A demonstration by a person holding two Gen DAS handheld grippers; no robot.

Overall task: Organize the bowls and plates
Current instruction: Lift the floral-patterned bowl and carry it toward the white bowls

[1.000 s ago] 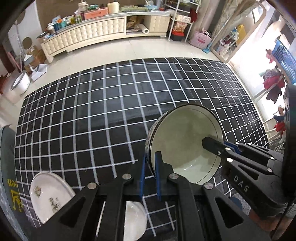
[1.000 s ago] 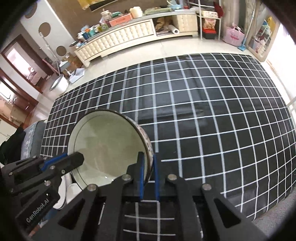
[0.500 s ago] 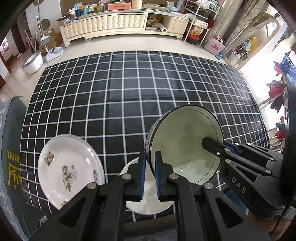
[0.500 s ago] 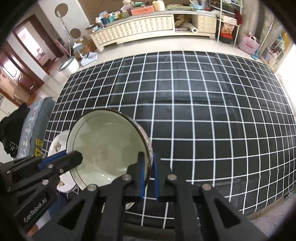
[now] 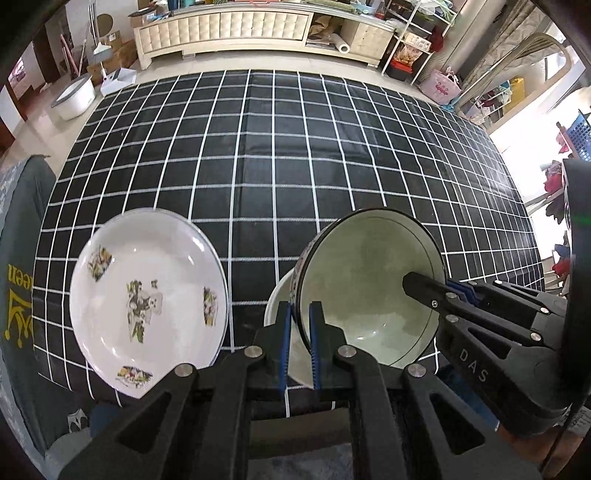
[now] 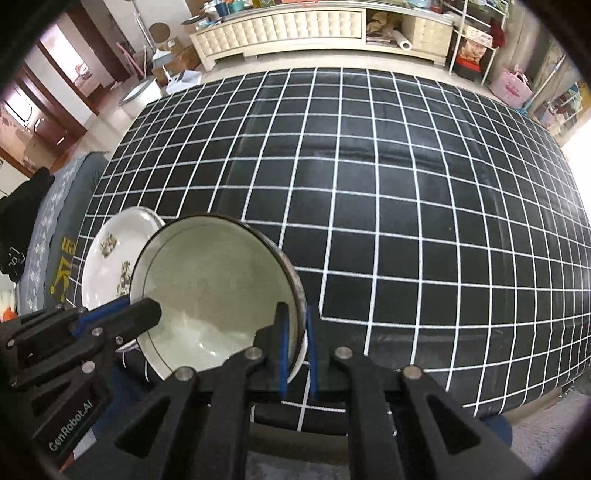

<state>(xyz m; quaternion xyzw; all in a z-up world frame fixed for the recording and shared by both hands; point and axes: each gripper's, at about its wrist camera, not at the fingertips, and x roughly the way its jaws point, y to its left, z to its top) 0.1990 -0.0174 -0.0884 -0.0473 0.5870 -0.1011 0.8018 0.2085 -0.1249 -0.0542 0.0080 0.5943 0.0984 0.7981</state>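
While both grippers pointed steeply down over the near edge of the bench, they shared one load: a deep round ceramic bowl (image 5: 369, 295) with a pale glazed inside, a thin dark rim and a patterned outside wall. The left gripper (image 5: 299, 336) had its blue-padded fingers (image 5: 282, 343) nearly together, pinching the bowl's left rim, one finger inside the wall and one outside. The right gripper (image 6: 295, 343) clamped the opposite rim in the same way, its fingers (image 6: 282, 347) almost closed with only the bowl's wall between them. Each gripper appeared in the other's view, reaching in from the side onto the far edge of the bowl.

The bowl hung tilted, its opening turned toward the cameras, above the near part of a black cloth with a white grid (image 5: 258, 166) that covered the bench. Directly under and behind the bowl lay a plain white plate (image 5: 277, 302), of which only a sliver showed past the bowl's left side. To the left of that, apart from the bowl, a larger white oval plate with small floral prints (image 5: 147, 295) rested on the cloth near its front edge. Beyond the bench stood a long cream cabinet with a quilted front (image 5: 236, 26) against the far wall.
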